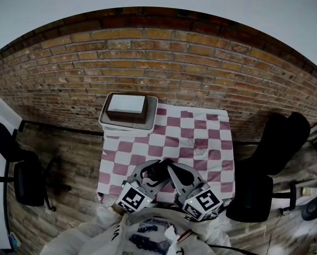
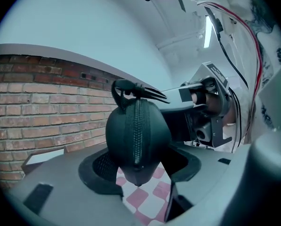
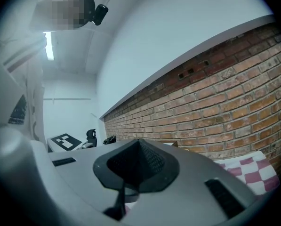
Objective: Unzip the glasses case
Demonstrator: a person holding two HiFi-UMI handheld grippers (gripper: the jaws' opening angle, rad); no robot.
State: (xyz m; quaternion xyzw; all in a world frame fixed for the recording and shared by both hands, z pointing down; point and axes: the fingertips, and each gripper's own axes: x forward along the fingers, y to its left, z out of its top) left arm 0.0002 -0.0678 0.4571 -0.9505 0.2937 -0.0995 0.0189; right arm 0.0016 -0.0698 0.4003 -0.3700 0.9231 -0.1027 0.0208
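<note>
In the head view, my left gripper (image 1: pixel 157 170) and right gripper (image 1: pixel 173 172) meet at 6 o'clock over the checked cloth (image 1: pixel 200 137). Only the left gripper view shows its tongs clamping the glasses case (image 2: pixel 138 135), zip closed. In the right gripper view the tongs are pinched narrow, seemingly on the zipper pull (image 3: pixel 119 199). I judge a skewed tug could slip it free.

A pink-and-white checked cloth (image 1: pixel 200 137) covers the counter, which stands against a brick wall (image 1: pixel 163 62). At the cloth's far left corner lies a pale tray (image 1: pixel 108 122) holding a dark box (image 1: pixel 127 108) with a white top. The floor (image 1: pixel 68 163) is wooden. A black chair (image 1: pixel 25 182) stands left of the counter and another dark seat (image 1: pixel 275 147) stands to its right. A strip light (image 3: pixel 49 46) glows on the ceiling.
</note>
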